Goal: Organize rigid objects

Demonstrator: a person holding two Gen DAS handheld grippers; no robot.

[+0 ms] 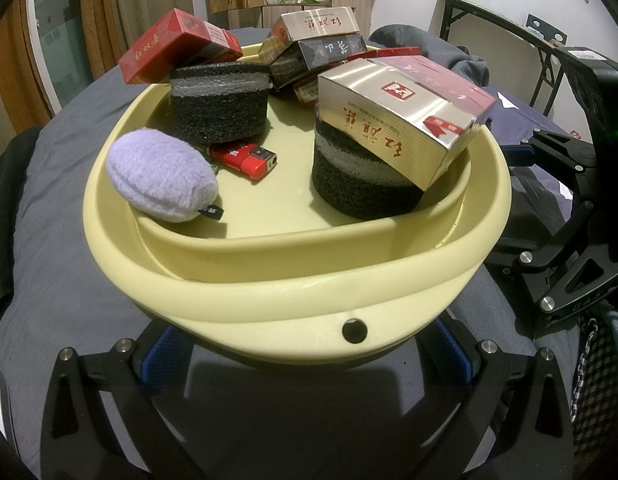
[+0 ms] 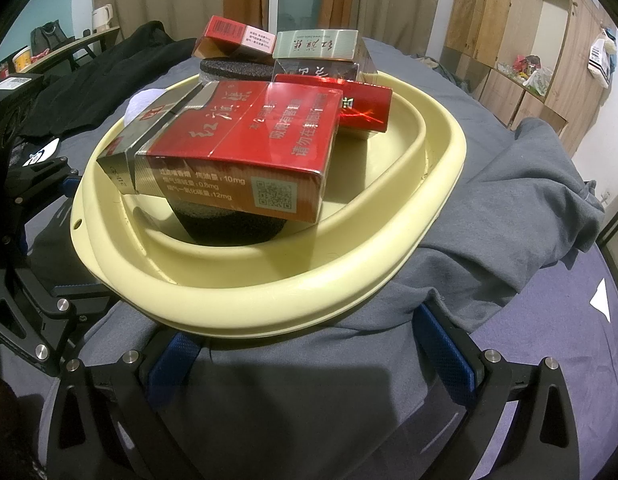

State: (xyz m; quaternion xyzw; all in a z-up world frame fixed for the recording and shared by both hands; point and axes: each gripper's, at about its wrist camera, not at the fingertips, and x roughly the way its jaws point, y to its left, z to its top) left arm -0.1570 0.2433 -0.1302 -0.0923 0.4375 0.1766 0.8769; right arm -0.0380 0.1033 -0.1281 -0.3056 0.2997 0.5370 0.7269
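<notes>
**Yellow basin of packs and foam pads sits at both sets of jaws**

The left gripper (image 1: 305, 354) has its jaws spread wide, blue pads facing each other, with the near rim of the pale yellow basin (image 1: 269, 300) directly ahead of them and overhanging the gap; the rim is not clamped, and whether a pad touches the basin's underside cannot be told. A small round hole in the rim lies just beyond the jaws' middle.

Inside the basin, ahead and to the left of these jaws, a lilac knitted pouch (image 1: 163, 176) leans on the inner wall. Just past it lies a red lighter (image 1: 245, 158), partly under a black foam disc (image 1: 219, 100) that carries a tilted red cigarette pack (image 1: 177, 46). Ahead and to the right, a second black foam disc (image 1: 359, 180) bears a silver-and-red cigarette pack (image 1: 405, 120), tipped with one corner over the wall. Farthest from the jaws, a silver pack (image 1: 319, 24) tops a dark pack (image 1: 321, 54), with more red packs behind.

The right gripper (image 2: 313, 350) likewise stands open, its blue pads either side of another stretch of the basin's rim (image 2: 269, 316), which juts out just above them. The basin rests on a grey garment (image 2: 509, 220) spread over a bed (image 2: 549, 340).
</notes>
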